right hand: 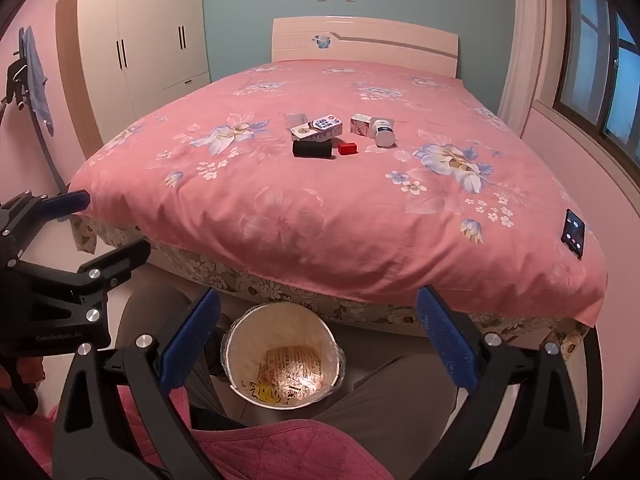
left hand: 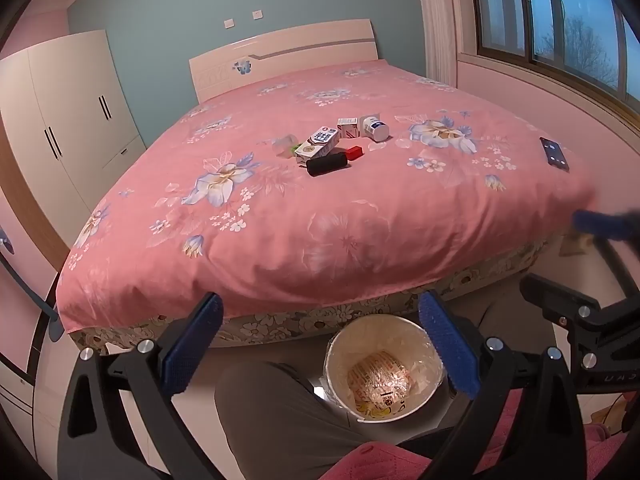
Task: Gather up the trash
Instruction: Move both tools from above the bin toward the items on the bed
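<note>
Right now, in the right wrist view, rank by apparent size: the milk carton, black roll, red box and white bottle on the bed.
1. Milk carton
2. Black roll
3. White bottle, close to the roll, so that order is unsure
4. Red box, clearly smallest

A clear thing (left hand: 285,145) behind the long carton (left hand: 318,143) was too blurry to name. The writing on the small box (right hand: 359,124) and white bottle (right hand: 383,131) was too tiny to read. The picture edges cut off the window (left hand: 560,28).
</note>
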The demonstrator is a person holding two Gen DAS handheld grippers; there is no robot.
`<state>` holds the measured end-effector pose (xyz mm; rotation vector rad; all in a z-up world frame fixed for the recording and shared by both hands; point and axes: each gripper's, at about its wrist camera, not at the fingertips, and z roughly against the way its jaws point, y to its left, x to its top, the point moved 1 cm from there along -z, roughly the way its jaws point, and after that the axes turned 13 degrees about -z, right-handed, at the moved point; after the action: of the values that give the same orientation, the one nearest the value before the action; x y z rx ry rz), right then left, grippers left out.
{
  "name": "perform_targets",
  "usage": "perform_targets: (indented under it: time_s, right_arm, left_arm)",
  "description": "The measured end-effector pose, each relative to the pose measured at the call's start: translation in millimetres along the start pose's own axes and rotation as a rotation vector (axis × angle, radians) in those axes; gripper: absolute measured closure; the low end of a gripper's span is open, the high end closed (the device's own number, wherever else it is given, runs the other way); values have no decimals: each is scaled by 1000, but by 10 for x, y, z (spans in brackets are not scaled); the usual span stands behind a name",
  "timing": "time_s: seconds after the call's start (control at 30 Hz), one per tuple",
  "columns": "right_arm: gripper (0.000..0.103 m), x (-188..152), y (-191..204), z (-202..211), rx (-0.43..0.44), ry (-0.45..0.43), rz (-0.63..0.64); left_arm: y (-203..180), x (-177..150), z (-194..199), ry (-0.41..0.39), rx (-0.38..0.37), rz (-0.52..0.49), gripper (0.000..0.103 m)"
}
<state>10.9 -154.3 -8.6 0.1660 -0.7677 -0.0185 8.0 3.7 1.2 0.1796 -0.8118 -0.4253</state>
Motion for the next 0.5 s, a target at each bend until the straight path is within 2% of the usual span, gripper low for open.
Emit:
perform_targets:
  time_s: [0.5]
  right_arm:
    - [7,36,16,-46,-7,9,10]
  left_arm:
    - [-7,44,-78,15,-7,-12,3]
